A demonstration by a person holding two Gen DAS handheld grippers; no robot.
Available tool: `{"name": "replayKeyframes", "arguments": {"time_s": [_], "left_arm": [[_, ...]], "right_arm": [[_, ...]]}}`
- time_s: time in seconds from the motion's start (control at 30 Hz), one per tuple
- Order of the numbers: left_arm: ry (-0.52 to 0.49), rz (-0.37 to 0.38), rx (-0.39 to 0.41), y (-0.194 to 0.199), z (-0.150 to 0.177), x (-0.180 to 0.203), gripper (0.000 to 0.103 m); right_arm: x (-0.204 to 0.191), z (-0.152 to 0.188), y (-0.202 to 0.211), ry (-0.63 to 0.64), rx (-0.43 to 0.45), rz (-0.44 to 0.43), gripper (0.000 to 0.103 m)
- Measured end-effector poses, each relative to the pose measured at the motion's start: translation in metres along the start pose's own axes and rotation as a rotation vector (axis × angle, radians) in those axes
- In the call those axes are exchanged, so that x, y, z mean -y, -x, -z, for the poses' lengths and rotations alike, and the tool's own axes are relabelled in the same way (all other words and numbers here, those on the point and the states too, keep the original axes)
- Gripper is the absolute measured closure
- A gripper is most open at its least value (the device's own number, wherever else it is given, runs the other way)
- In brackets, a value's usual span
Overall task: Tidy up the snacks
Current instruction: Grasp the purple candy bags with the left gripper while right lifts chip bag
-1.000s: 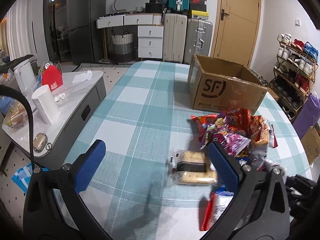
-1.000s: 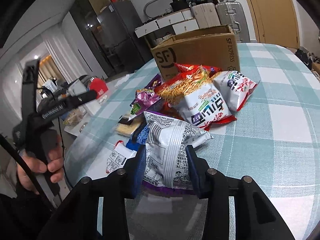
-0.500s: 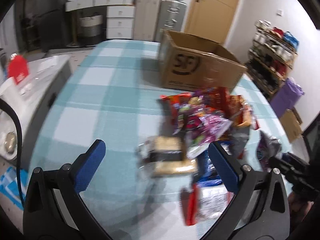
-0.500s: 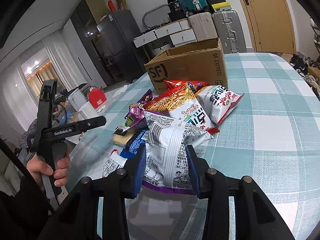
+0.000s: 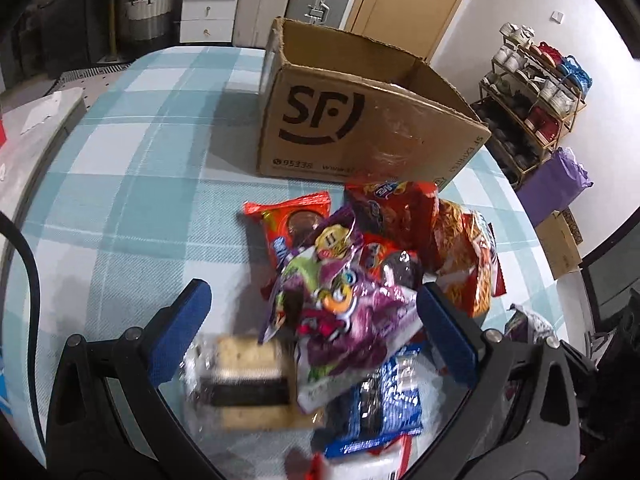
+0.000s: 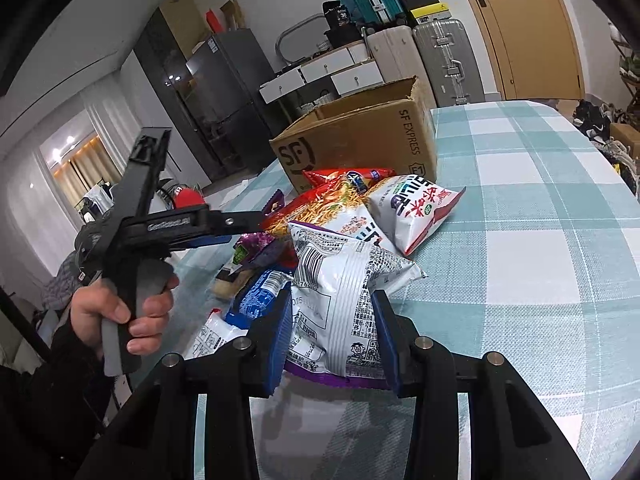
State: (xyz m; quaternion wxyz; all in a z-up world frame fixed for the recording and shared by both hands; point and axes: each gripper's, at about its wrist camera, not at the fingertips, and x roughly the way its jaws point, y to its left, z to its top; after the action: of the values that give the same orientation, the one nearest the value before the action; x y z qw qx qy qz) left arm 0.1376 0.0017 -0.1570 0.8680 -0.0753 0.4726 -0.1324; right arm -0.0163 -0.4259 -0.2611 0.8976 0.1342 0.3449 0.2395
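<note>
Swinging over the snack pile (image 5: 360,280), left gripper (image 5: 316,328) had jaws apart; right gripper (image 6: 332,332) clamped white bag (image 6: 340,288), boxing pending.

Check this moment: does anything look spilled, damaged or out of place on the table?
Nothing looks spilled or torn. The snack packets lie in a loose overlapping heap in front of the open SF cardboard box, none inside it from what shows. The right tool is shut on a white packet.
</note>
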Motion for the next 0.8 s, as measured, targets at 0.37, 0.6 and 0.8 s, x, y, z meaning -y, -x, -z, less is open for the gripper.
{"name": "replayKeyframes", "arguments": {"time_s": [0.37, 0.6, 0.8], "left_arm": [[0.051, 0.117, -0.071, -0.039, -0.008, -0.012, 0.042], [0.055, 0.151, -0.049, -0.033, -0.004, -0.02, 0.054], [0.023, 0.125, -0.011, -0.014, 0.004, -0.017, 0.057]], "right_arm": [[0.003, -0.001, -0.004, -0.006, -0.006, -0.015, 0.064], [0.006, 0.0, -0.007, -0.028, -0.012, -0.018, 0.064], [0.003, -0.001, -0.004, -0.02, -0.004, -0.007, 0.064]]}}
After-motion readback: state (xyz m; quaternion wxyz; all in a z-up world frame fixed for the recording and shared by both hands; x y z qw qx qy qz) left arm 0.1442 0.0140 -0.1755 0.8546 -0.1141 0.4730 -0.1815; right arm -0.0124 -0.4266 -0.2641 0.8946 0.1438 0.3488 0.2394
